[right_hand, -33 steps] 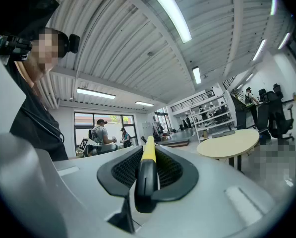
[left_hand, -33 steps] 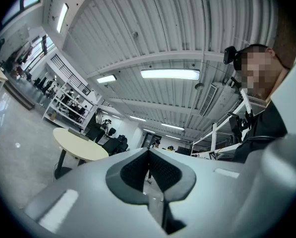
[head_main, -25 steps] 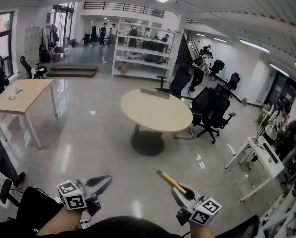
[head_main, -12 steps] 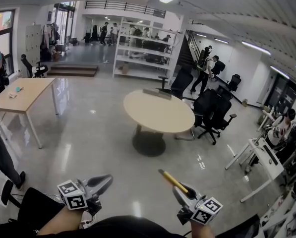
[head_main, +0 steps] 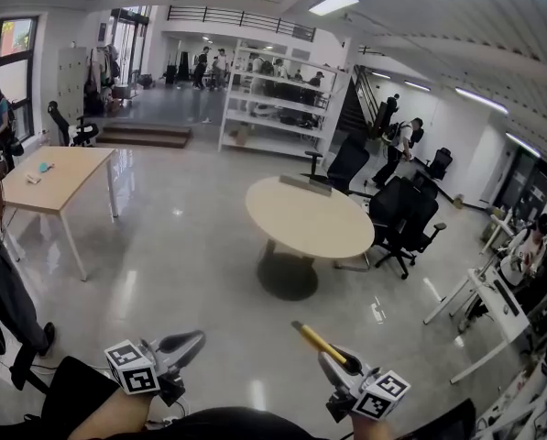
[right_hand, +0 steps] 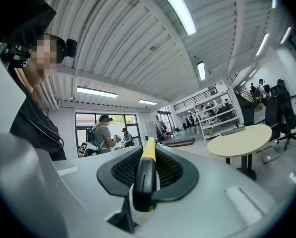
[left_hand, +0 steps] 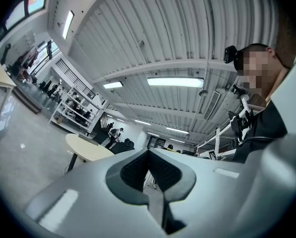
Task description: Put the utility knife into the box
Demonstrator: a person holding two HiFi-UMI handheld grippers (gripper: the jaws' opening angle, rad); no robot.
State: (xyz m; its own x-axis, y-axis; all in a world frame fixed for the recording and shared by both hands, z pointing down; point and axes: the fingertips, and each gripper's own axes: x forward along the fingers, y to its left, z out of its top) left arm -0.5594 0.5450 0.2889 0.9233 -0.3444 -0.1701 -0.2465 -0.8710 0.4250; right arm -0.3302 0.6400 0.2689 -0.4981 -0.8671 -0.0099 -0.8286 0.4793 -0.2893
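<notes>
Jaws of the right gripper (head_main: 335, 363) clamp the utility knife (head_main: 317, 339) by its handle for carrying, left gripper (head_main: 192, 341) just pinched shut, empty.

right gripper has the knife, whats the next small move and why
Probably turn to look for the box: the right gripper is shut on the yellow-and-black utility knife, yet no view shows a box, only glossy floor and a round beige table.
</notes>
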